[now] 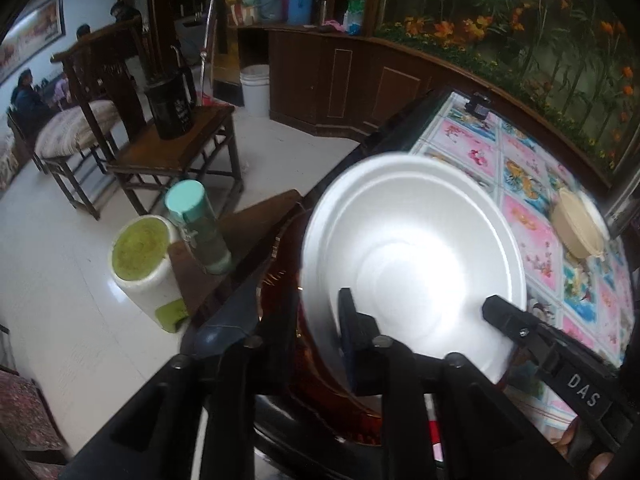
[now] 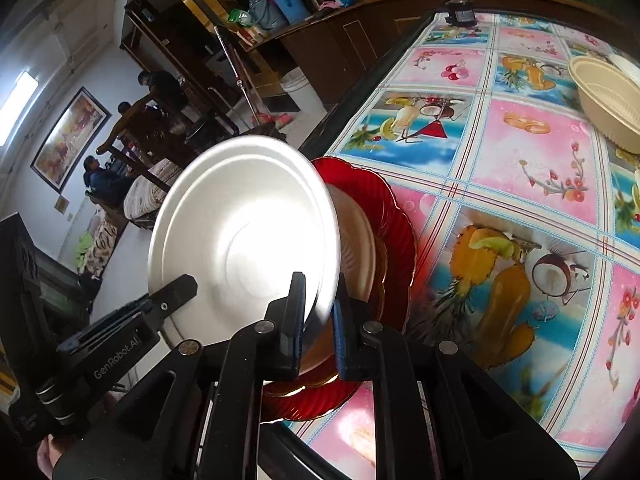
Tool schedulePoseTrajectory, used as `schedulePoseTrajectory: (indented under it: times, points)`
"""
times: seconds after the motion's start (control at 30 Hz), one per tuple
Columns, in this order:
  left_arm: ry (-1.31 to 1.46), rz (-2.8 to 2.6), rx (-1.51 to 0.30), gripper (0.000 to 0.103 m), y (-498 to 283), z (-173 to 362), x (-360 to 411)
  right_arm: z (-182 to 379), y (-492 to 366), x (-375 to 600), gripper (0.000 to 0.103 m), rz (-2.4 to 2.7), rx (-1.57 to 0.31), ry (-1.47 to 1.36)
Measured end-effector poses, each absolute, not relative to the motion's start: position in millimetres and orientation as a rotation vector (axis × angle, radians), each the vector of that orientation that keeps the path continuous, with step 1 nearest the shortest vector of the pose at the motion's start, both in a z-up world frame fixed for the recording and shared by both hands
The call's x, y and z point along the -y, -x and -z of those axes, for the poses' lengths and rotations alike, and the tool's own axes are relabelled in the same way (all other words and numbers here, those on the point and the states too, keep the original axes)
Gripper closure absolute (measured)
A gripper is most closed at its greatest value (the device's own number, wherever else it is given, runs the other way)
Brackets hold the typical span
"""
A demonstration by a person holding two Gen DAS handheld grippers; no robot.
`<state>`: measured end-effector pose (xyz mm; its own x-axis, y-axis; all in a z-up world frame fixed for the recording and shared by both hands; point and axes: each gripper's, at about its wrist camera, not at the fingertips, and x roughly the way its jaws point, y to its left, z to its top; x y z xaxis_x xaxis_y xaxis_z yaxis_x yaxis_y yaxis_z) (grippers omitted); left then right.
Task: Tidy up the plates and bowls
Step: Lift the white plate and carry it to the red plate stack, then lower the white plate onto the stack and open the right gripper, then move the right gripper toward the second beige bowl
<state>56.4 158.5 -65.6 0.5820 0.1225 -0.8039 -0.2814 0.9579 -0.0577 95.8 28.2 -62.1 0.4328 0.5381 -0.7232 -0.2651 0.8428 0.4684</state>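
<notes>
As viewed from the left wrist, shows the left gripper point(image 1: 288, 328) spread, with only its right finger against the near rim of the white plate point(image 1: 412, 248), tilted up at the table point(image 1: 536, 240) edge. From the right wrist, shows the right gripper point(image 2: 320, 316) pinching that rim above a red plate point(image 2: 388, 208) bearing a beige dish point(image 2: 356, 256), and, well apart on the cloth, a beige bowl point(image 2: 604, 104).

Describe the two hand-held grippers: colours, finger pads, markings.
Both are black plastic with ribbed linkage arms and silver pivot pins. The right hand-held gripper has blue pads on its flat black fingers; the left hand-held gripper, seen from it, carries white "GenRobot.AI" lettering. From the left camera, the right one's body shows white "DAS". No cables or sleeves visible.
</notes>
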Motion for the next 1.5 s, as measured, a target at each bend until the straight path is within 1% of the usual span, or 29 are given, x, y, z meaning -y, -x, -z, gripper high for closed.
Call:
schedulePoseTrajectory:
  times: [0.03,0.13,0.23,0.27,0.3,0.33,0.37,0.5,0.57,0.87,1.23,1.33,1.4,1.5]
  points:
    - [0.175,-0.251,-0.917,0.076,-55.8,65.6,-160.5,61.5,-96.6,-28.5,0.09,-0.509,-1.002,-0.302]
    - [0.165,-0.279,-0.896,0.076,-51.1,59.8,-165.9,55.5,-93.1,-22.6,0.087,-0.503,-0.977,-0.309]
    - [0.18,-0.315,-0.864,0.075,-44.6,50.9,-175.4,48.0,-91.5,-8.7,0.087,-0.518,-0.942,-0.342]
    - [0.188,-0.329,-0.848,0.074,-42.5,47.1,-177.9,46.5,-91.5,-4.8,0.087,-0.519,-0.934,-0.351]
    - [0.193,-0.335,-0.835,0.072,-41.2,44.5,-178.9,45.7,-92.2,0.3,0.086,-0.52,-0.927,-0.365]
    - [0.198,-0.338,-0.822,0.067,-39.3,41.3,-178.4,46.4,-93.7,4.8,0.079,-0.52,-0.928,-0.382]
    - [0.202,-0.336,-0.804,0.063,-36.7,36.7,-176.8,47.7,-94.5,8.6,0.076,-0.516,-0.93,-0.399]
    - [0.198,-0.282,-0.759,0.056,-32.4,25.4,-159.9,57.8,-100.8,30.0,0.075,-0.475,-0.937,-0.453]
    - [0.179,-0.251,-0.749,0.049,-32.7,22.7,-147.1,62.2,-103.3,44.9,0.075,-0.443,-0.933,-0.469]
    - [0.037,-0.047,-0.814,0.045,-45.8,34.5,-60.2,72.1,-108.6,149.0,0.075,-0.27,-0.87,-0.57]
    - [-0.064,0.093,-0.943,0.044,-67.9,55.5,23.4,73.2,-118.7,299.3,0.075,-0.065,-0.72,-0.686]
    - [-0.063,0.1,-0.959,0.044,-79.9,53.4,38.2,82.4,-122.3,322.5,0.075,-0.054,-0.726,-0.74]
    - [-0.056,0.106,-0.961,0.041,-89.2,52.2,50.7,86.8,-125.2,333.2,0.075,-0.067,-0.738,-0.792]
    - [-0.06,0.097,-0.957,0.037,-110.5,51.5,71.8,85.1,-127.1,333.0,0.075,-0.084,-0.736,-0.789]
